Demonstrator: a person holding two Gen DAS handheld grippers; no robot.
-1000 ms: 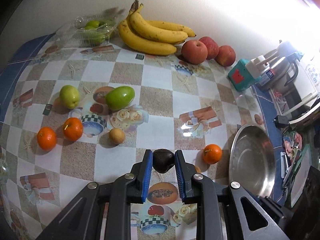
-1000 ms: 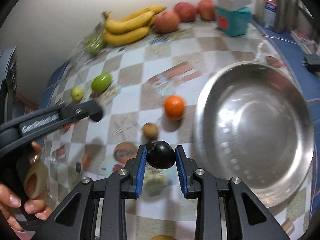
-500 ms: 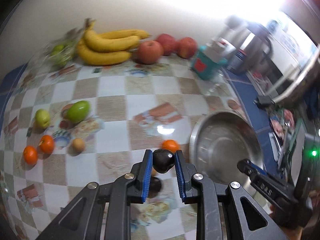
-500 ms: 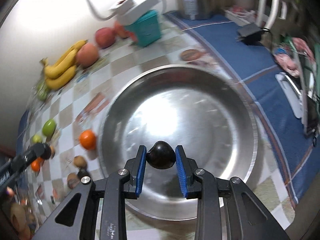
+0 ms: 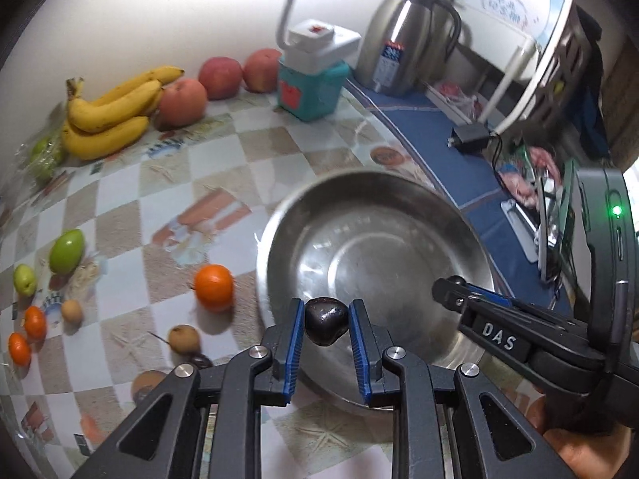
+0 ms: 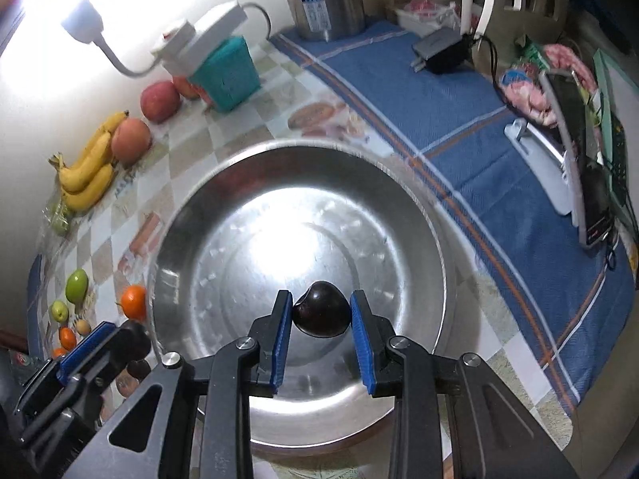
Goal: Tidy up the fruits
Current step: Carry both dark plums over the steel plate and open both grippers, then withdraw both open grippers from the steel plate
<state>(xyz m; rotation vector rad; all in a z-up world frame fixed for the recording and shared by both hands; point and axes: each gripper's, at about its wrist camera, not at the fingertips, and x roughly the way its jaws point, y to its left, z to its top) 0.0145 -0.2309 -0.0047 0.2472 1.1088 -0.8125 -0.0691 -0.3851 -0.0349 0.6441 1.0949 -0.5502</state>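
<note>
I have a dark, glossy, plum-like fruit (image 6: pixel 321 315) pinched in my right claw (image 6: pixel 319 319), blue pads pressing on both its flanks, and it hangs over the inside of the wide shiny steel basin (image 6: pixel 399 183) on the checked counter (image 5: pixel 167 167). My left claw (image 5: pixel 325 325) is clamped on a second dark fruit (image 5: pixel 325 325) of the same kind, and that one sits just at the basin's near rim, not clearly over the bowl. That is my first worry: if I let go on the left now, the fruit could strike the rim and bounce out toward the round orange citrus (image 5: pixel 213 287) just beside the basin. The second is a collision, because the right claw's black arm reaches in close on the left claw's side, and both are crowding the same bowl. The third is the drop itself; these fruits are smooth and rounded, the steel is hard and sloped, so a release from high up could bruise them or send them rolling. Both grips look narrow on slippery skin, so a quick jerk could squirt either fruit free.
</note>
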